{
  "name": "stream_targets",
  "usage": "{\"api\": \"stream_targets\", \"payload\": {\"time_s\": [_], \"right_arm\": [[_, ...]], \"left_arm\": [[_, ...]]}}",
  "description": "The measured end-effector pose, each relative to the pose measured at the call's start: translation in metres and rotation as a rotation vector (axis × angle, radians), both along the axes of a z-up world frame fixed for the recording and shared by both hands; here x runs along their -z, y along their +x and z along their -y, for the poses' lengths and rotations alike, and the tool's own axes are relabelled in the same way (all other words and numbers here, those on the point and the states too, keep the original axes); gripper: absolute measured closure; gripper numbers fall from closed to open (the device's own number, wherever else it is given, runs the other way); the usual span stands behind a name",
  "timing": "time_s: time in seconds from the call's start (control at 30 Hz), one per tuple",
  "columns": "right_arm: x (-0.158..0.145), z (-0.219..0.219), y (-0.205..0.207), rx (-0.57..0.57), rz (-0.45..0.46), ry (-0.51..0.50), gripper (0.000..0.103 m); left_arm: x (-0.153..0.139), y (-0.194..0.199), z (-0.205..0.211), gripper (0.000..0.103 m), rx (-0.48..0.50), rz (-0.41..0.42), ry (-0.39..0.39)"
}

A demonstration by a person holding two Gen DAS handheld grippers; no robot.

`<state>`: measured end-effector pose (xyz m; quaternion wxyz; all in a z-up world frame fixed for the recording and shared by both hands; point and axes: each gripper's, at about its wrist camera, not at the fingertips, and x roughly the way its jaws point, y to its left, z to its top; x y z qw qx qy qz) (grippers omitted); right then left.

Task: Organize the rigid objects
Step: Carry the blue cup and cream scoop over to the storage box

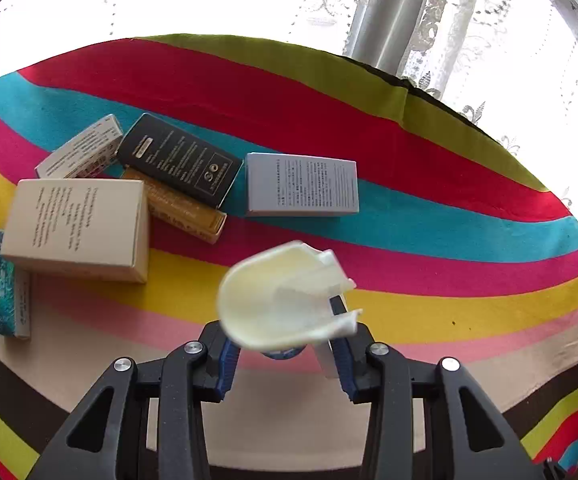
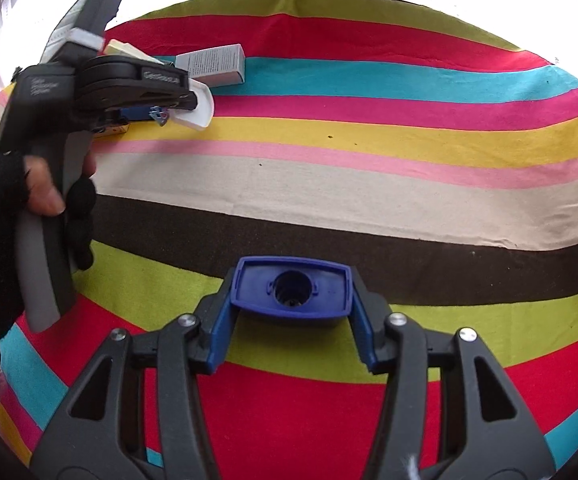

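boxes are clustered, not yet tidied, on the table. a cream scoop is gripped by the left claw, a blue lid by the right claw.

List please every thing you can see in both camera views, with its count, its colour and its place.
Cream plastic scoop: 1, cream-white, held in the left gripper above the cloth.
Blue rectangular plastic cap: 1, dark blue, round hole in its middle, between the right gripper's fingers.
Cardboard boxes: 6, at the left of the striped cloth: beige, black, amber, white, teal, and grey-blue lying apart to the right.
Striped tablecloth: 1, many colours, covers the table.
Lace curtain: 1, white, behind the table.
Left gripper: 1, black with blue pads, shut on the scoop.
Right gripper: 1, black with blue pads, shut on the cap.
Gloved hand: 1, black glove, holding the left gripper's handle.
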<state>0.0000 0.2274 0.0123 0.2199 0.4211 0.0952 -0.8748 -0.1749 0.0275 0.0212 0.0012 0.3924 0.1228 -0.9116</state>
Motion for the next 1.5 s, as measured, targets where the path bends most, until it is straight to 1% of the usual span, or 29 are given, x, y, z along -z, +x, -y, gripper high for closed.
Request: {"api": "stream_targets", "payload": {"time_s": [0.07, 0.2, 0.3, 0.43, 0.53, 0.63, 0.73, 0.9, 0.97, 1.1, 1.17, 1.23, 1.3, 1.4, 1.5], "right_arm": [[0.000, 0.000, 0.000, 0.001, -0.001, 0.000, 0.048], [0.000, 0.001, -0.001, 0.000, -0.001, 0.002, 0.048], [0.000, 0.001, -0.001, 0.000, -0.002, 0.005, 0.048], [-0.001, 0.001, 0.000, 0.001, -0.002, 0.006, 0.048], [-0.001, 0.002, 0.000, 0.001, -0.002, 0.006, 0.048], [-0.002, 0.002, -0.001, 0.002, -0.001, 0.005, 0.048], [-0.002, 0.002, -0.001, 0.005, -0.003, 0.009, 0.048], [-0.002, 0.002, -0.001, 0.012, -0.009, 0.020, 0.049], [-0.002, 0.003, -0.001, 0.014, -0.013, 0.029, 0.049], [-0.004, 0.003, 0.004, 0.025, -0.007, 0.034, 0.049], [-0.006, 0.004, 0.015, 0.050, 0.027, 0.014, 0.049], [-0.010, 0.012, 0.034, 0.036, 0.053, -0.024, 0.049], [-0.013, 0.028, 0.061, -0.011, 0.047, -0.029, 0.049], [-0.013, 0.053, 0.099, -0.107, 0.032, -0.004, 0.049], [-0.013, 0.072, 0.133, -0.200, 0.009, 0.023, 0.049]], "left_arm": [[0.008, 0.026, 0.011, 0.061, 0.017, -0.004, 0.021], [0.026, 0.069, 0.031, 0.061, 0.012, 0.003, 0.011], [0.038, 0.092, 0.044, 0.061, -0.004, -0.001, 0.023], [0.049, 0.116, 0.056, 0.061, -0.016, -0.017, 0.010], [0.057, 0.128, 0.067, 0.061, -0.025, -0.018, -0.004], [0.066, 0.132, 0.079, 0.061, -0.035, -0.021, 0.003], [0.066, 0.147, 0.092, 0.061, -0.047, -0.020, 0.028], [0.067, 0.159, 0.106, 0.061, -0.058, -0.016, 0.056], [0.068, 0.168, 0.114, 0.061, -0.067, -0.008, 0.056], [0.073, 0.174, 0.126, 0.061, -0.078, 0.008, 0.048], [0.072, 0.179, 0.131, 0.061, -0.081, 0.009, 0.027], [0.070, 0.187, 0.131, 0.061, -0.085, 0.016, 0.020], [0.068, 0.197, 0.136, 0.061, -0.090, 0.018, 0.012], [0.066, 0.201, 0.138, 0.061, -0.090, 0.017, -0.004], [0.076, 0.204, 0.137, 0.061, -0.084, 0.015, -0.015]]}}
